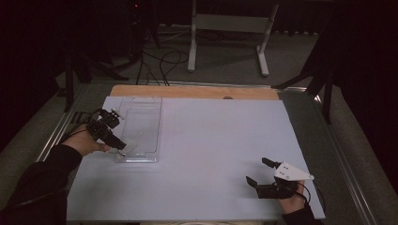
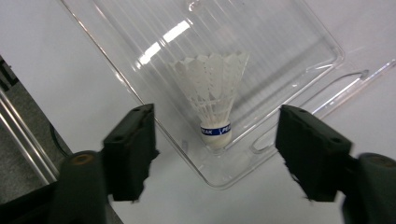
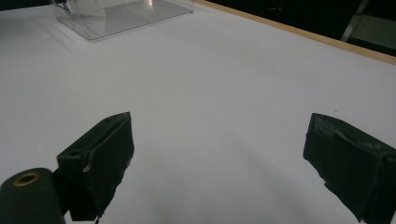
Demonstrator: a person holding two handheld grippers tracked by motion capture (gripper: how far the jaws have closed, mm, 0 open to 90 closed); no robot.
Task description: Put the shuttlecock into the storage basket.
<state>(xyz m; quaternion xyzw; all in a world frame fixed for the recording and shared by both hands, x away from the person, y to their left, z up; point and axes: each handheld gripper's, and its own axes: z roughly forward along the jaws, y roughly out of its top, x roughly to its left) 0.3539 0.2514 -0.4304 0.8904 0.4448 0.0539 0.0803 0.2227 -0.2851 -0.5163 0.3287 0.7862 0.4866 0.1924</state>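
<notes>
Work in hand: I am putting a shuttlecock [image 2: 215, 100] into a clear plastic tray [image 2: 299, 28] on the left part of the table [image 1: 211, 154].
Left jaws: my left gripper [image 1: 121, 146] hangs over the near end of the tray. Its jaws stand well apart and hold nothing; the shuttlecock sits between them but farther off, and they do not touch it.
Why so: I judge that the open jaws leave the shuttlecock free, so it can stay in the tray by itself.
Shuttlecock, place: it is inside the tray, close to the near corner, with its round base toward that corner and its skirt pointing to the far end.
Shuttlecock, look: white feather-like skirt that spreads wide, a white rounded base, and a blue band with white letters around the neck. It looks light and easy to tip.
Tray: transparent, ribbed floor, low walls, long shape; it lies flat near the left edge of the table.
Right jaws: my right gripper [image 1: 259, 171] rests near the front right corner of the table, jaws wide open and empty, well apart from the tray.
Why so: I think this hand only waits, away from the work.
</notes>
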